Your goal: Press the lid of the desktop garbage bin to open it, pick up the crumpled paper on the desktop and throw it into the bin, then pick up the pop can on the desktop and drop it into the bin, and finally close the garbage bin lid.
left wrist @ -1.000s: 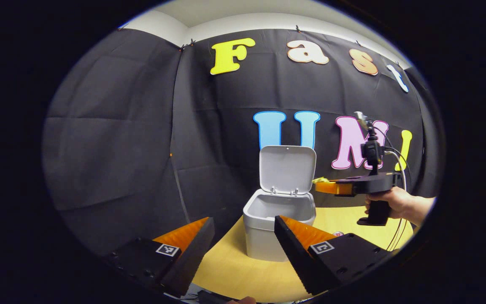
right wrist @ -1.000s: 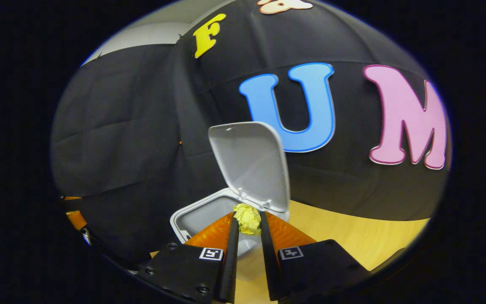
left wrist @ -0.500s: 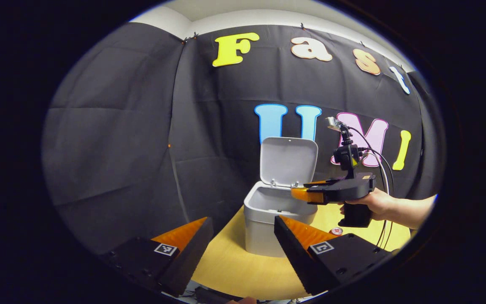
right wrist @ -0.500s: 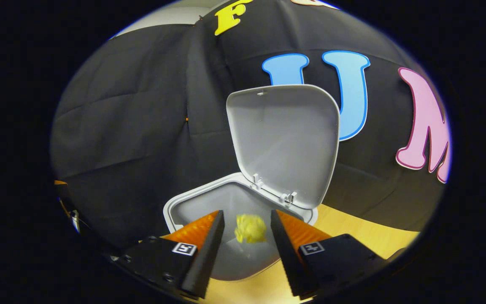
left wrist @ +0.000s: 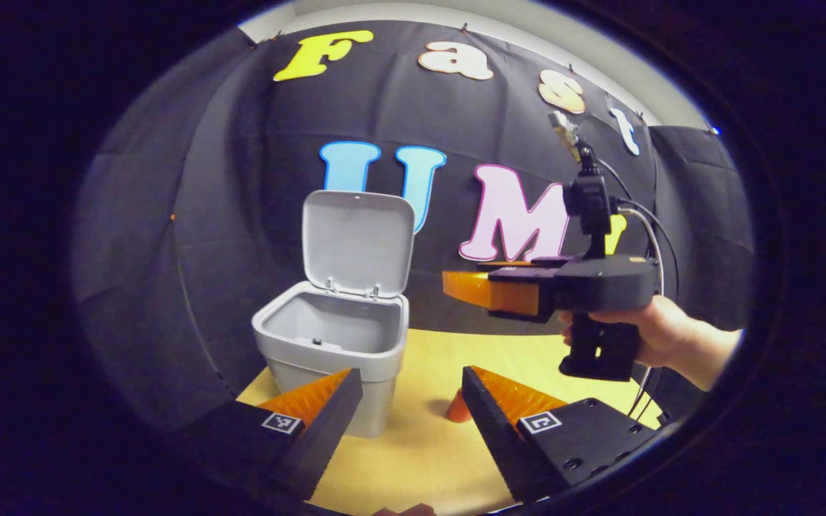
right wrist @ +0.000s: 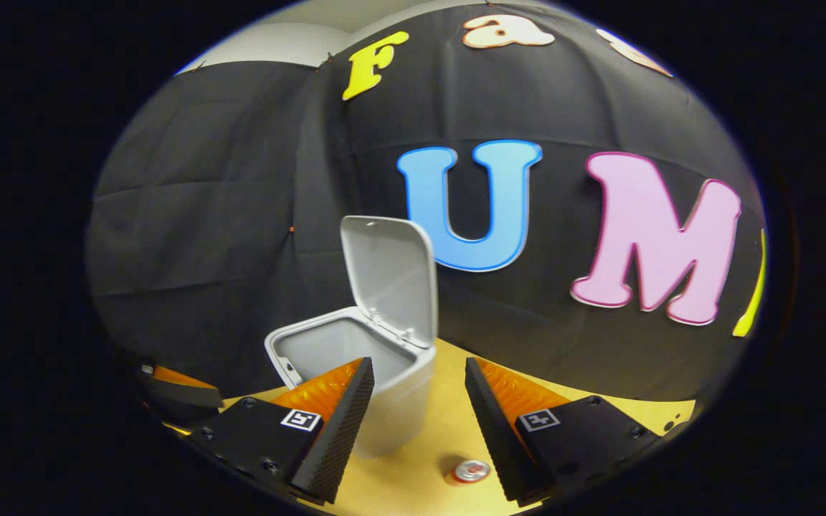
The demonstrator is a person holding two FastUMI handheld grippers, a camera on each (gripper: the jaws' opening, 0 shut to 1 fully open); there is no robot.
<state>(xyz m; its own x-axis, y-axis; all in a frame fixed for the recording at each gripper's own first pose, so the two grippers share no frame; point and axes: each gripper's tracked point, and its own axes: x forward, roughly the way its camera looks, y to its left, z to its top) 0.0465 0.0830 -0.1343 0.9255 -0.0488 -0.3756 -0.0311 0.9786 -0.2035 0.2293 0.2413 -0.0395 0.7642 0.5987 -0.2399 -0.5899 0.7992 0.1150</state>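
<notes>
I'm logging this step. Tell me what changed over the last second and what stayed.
The right gripper let go of the yellow paper ball over the open bin, then backed away, jaws apart. The left gripper stayed open and idle. The lid stayed up, and the can remained on the table.

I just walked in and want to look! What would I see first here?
First the small grey plastic bin, standing on the yellow wooden table with its lid flipped straight up and its mouth wide open. Next, to its right, a hand holds the right gripper in the air, level with the bin's top. A little red pop can stands on the table near the bin.
</notes>
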